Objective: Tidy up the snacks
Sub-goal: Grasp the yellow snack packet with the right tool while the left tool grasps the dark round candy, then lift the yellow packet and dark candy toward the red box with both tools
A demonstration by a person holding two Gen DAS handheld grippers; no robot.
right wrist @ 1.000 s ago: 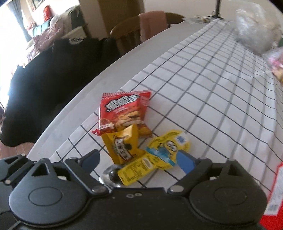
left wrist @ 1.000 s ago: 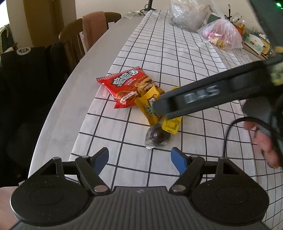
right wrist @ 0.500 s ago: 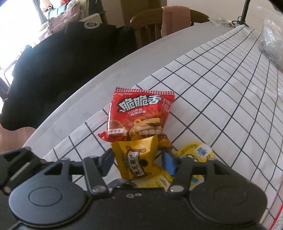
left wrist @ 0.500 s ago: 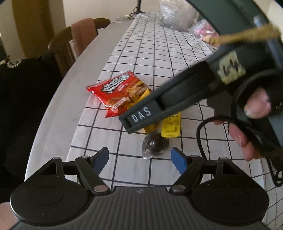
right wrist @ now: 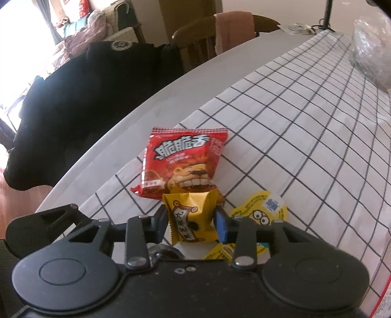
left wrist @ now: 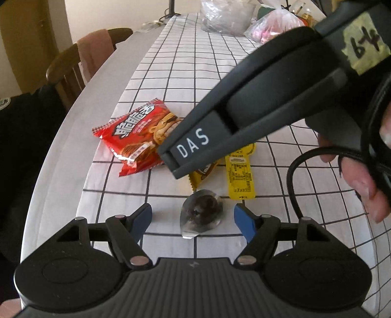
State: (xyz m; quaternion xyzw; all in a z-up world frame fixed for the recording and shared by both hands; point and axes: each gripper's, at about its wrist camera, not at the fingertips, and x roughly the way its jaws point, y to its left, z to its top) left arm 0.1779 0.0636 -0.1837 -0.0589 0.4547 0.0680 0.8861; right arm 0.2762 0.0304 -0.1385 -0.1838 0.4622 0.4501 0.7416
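Observation:
Several snacks lie together on the checked cloth [left wrist: 195,73]: a red crisp packet [right wrist: 185,159], a small yellow packet [right wrist: 193,217], a yellow Minion sachet [right wrist: 261,212] and a dark sweet in clear wrap [left wrist: 201,215]. My right gripper [right wrist: 191,221] is closing on the small yellow packet, and both pads touch its sides. In the left wrist view the right gripper's black housing [left wrist: 244,110] hides most of that packet. My left gripper [left wrist: 193,221] hangs low over the dark sweet. Its jaws are closing slightly, and the sweet lies between them untouched.
The bare grey table edge [left wrist: 61,146] runs along the left. Beyond it stand a wooden chair with a pink cloth [left wrist: 92,53] and a black jacket [right wrist: 85,85]. Plastic bags [left wrist: 224,14] sit at the table's far end. A person's hand [left wrist: 361,176] holds the right gripper.
The right gripper's jaws went from wide open to closed around the small yellow packet. The left gripper sank toward the dark sweet, and its jaws narrowed a little.

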